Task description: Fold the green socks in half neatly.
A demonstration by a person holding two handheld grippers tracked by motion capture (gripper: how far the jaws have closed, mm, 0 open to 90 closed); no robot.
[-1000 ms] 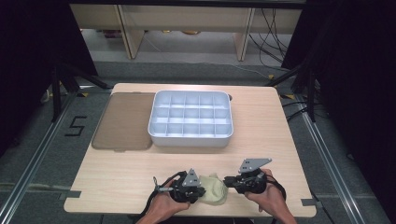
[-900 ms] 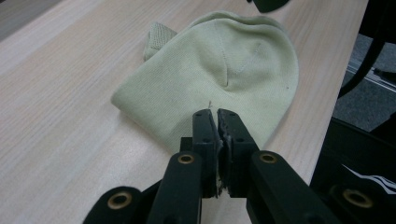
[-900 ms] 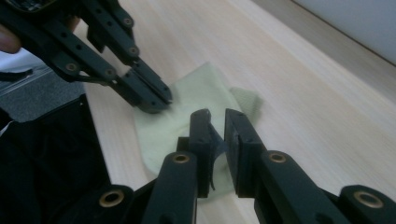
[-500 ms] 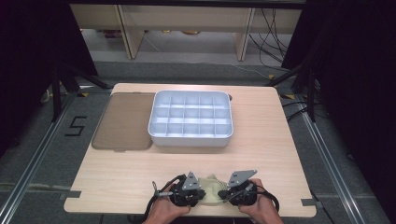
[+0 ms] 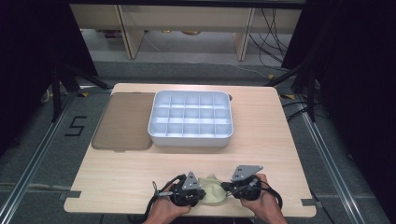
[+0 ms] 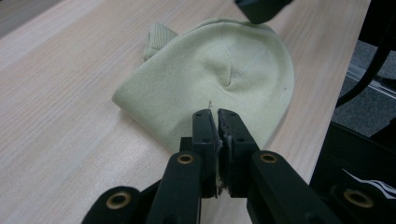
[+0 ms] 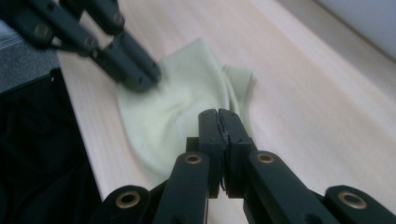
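Observation:
A pale yellow-green knit cloth (image 5: pixel 213 190) lies bunched at the table's front edge, between my two hands. In the left gripper view the cloth (image 6: pixel 219 70) spreads ahead, and my left gripper (image 6: pixel 215 114) is shut with its near edge pinched between the jaws. My right gripper (image 7: pixel 218 114) is shut on the opposite edge of the cloth (image 7: pixel 187 98); the other gripper's jaws (image 7: pixel 135 74) sit on its far corner. From above, the left gripper (image 5: pixel 201 193) and right gripper (image 5: pixel 228 187) point inward at the cloth from either side.
A white tray (image 5: pixel 190 136) with several empty compartments stands at the middle of the table. A flat brown lid (image 5: pixel 123 121) lies to its left. The table's front edge runs right under both hands.
The right hand shifted a little at the cloth's right end. The left hand and the cloth have kept their place.

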